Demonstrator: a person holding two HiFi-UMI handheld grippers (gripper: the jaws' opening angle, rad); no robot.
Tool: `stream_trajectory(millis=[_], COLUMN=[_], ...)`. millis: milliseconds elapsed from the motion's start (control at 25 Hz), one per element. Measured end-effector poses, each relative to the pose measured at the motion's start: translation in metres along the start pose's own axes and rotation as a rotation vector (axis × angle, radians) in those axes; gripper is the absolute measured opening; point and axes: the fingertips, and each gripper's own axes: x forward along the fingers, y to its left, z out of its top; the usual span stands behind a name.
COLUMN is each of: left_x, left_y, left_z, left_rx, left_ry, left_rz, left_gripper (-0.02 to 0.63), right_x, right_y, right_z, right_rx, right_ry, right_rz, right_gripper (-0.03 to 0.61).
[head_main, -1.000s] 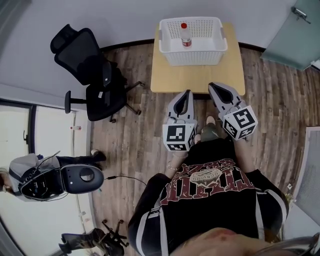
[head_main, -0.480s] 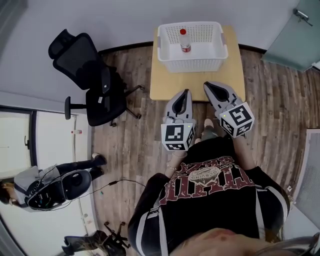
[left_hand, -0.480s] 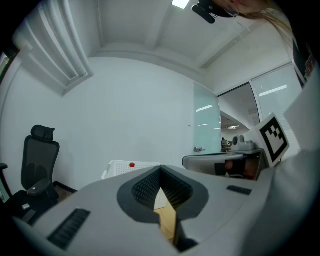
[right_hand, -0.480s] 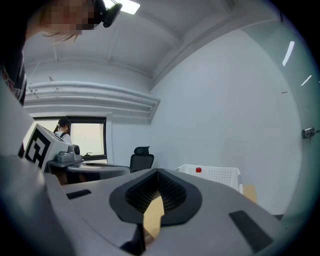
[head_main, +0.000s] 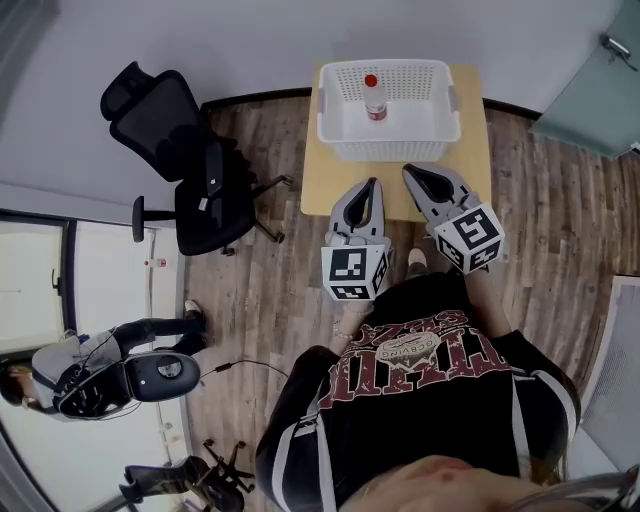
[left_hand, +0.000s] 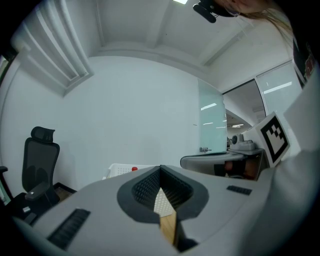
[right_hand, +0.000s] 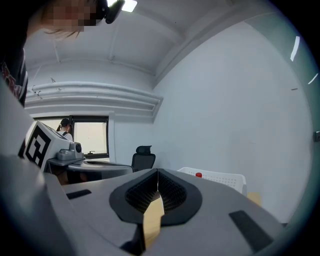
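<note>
My left gripper (head_main: 371, 184) and right gripper (head_main: 409, 170) are held side by side in the air over the near edge of a small wooden table (head_main: 325, 165). Both are shut with nothing between the jaws. A white perforated basket (head_main: 340, 135) stands on the table's far half, holding an upright clear bottle with a red cap (head_main: 373, 95). In the left gripper view the shut gripper (left_hand: 161, 171) points toward the basket (left_hand: 117, 169). In the right gripper view the shut gripper (right_hand: 157, 173) has the basket (right_hand: 222, 178) at its right.
A black office chair (head_main: 185, 160) stands left of the table on the wood floor. Another person (head_main: 80, 375) with equipment is at the lower left. A glass door (head_main: 600, 90) is at the upper right. A white wall runs behind the table.
Both grippers have edged a little toward the table and stay shut. The person at the lower left has shifted about.
</note>
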Motion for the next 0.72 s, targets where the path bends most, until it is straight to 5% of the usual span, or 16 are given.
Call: stream_trajectory(millis=[720], left_x=[0.077], left_y=[0.011], left_z=[0.002], left_rx=[-0.03], left_ry=[-0.001], left_rz=[0.101], left_gripper=[0.044], right_x=[0.04], right_y=[-0.073], right_z=[0.0], right_rx=[-0.017], right_ry=[0.026], right_rz=[0.095], right_gripper=[0.017])
